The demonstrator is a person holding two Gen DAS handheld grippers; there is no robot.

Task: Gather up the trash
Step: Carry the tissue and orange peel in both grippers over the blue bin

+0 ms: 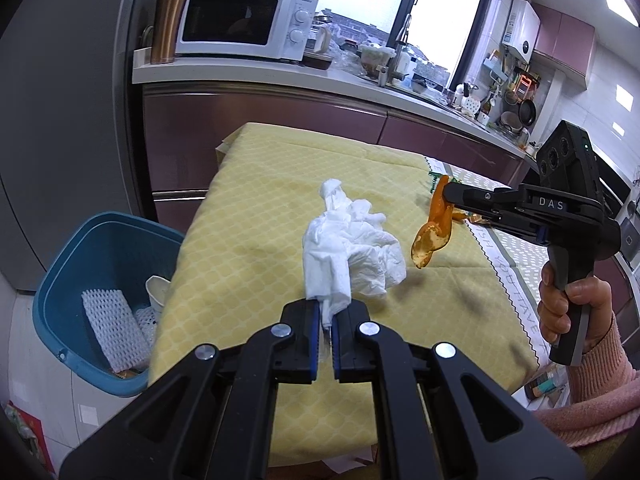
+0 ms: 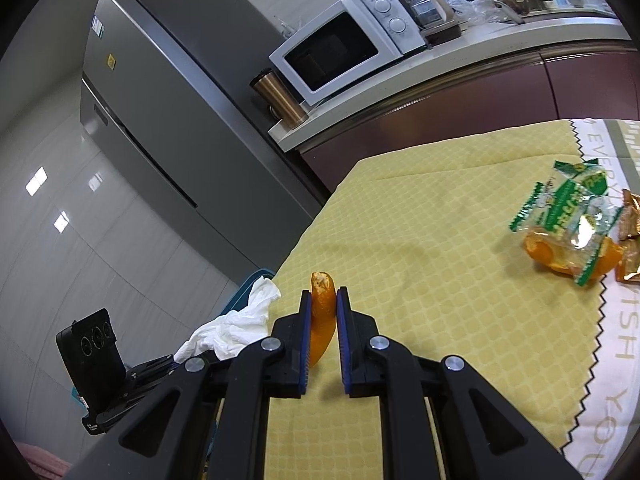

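My left gripper [image 1: 328,312] is shut on a crumpled white tissue [image 1: 352,248] and holds it over the yellow tablecloth [image 1: 256,216]. My right gripper [image 2: 323,300] is shut on a strip of orange peel [image 2: 322,312]; in the left wrist view the orange peel [image 1: 434,232] hangs from the right gripper [image 1: 448,196] above the table. The tissue also shows in the right wrist view [image 2: 236,328] at lower left. A blue bin [image 1: 100,248] stands on the floor left of the table, with white foam netting [image 1: 108,324] and a cup inside.
On the table's right lie a green-and-clear plastic wrapper [image 2: 568,208] over more orange peel [image 2: 540,252] and gold foil wrappers [image 2: 630,236]. Behind stand a counter with a white microwave [image 1: 244,20], a copper tumbler [image 1: 168,28] and a grey fridge [image 2: 152,120].
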